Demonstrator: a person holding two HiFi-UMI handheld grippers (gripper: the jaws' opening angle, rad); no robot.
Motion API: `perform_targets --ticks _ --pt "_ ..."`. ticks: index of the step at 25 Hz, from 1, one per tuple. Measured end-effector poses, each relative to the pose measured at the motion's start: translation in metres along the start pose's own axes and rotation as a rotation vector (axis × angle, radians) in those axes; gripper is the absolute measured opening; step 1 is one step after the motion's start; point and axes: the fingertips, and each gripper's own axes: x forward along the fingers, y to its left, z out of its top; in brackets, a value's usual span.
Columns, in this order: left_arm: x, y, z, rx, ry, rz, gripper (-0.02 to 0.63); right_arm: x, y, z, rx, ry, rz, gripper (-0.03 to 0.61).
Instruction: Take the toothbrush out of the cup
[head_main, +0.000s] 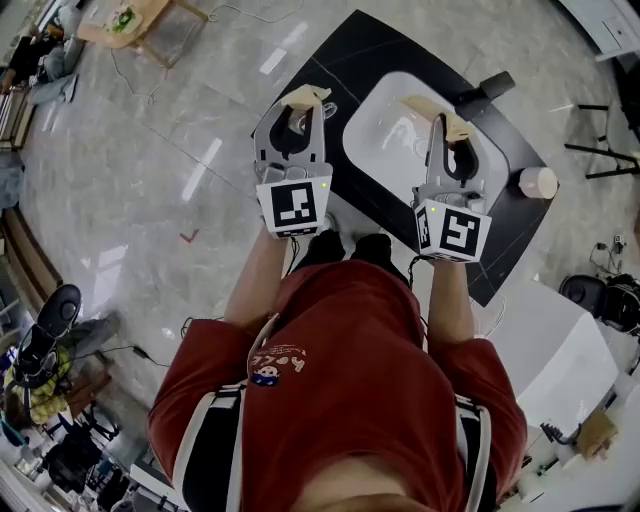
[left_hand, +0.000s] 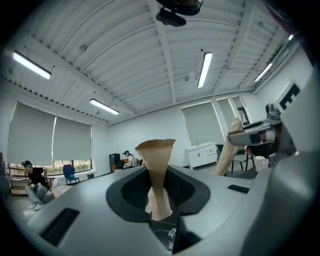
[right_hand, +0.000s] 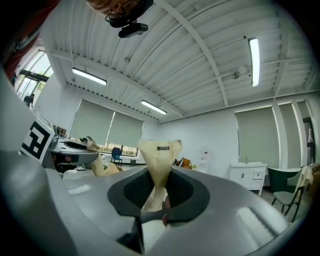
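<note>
My left gripper (head_main: 305, 98) (left_hand: 156, 145) is level over the black counter's left part, tan pads together. A small clear thing (left_hand: 171, 239) shows low between them; I cannot tell what it is. My right gripper (head_main: 440, 108) (right_hand: 160, 147) hangs over the white sink (head_main: 395, 150), also shut. A small reddish thing (right_hand: 165, 202) sits low between its pads. A pale cup (head_main: 538, 182) stands on the counter at the right, away from both grippers. No toothbrush can be made out in any view.
The black counter (head_main: 370, 50) lies across a marble floor, with a black faucet (head_main: 487, 88) behind the sink. A white cabinet (head_main: 545, 340) stands at the right. Chairs, bags and cables are around the room's edges.
</note>
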Motion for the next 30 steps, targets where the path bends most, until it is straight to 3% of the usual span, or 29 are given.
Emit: perform_targets --ticks 11,17,23,30 --pt "0.038 -0.126 0.065 0.015 -0.157 -0.293 0.080 -0.080 -0.112 0.013 -0.040 -0.023 -0.333 0.074" --pt "0.047 -0.192 0.075 0.014 -0.168 -0.440 0.080 -0.134 -0.162 0.010 -0.054 0.001 -0.508 0.074" --pt "0.050 -0.228 0.080 0.015 -0.199 -0.501 0.080 -0.157 -0.183 0.009 -0.053 0.012 -0.579 0.074" --pt "0.055 -0.230 0.082 0.018 -0.199 -0.505 0.080 -0.157 -0.190 0.007 -0.052 0.010 -0.602 0.072"
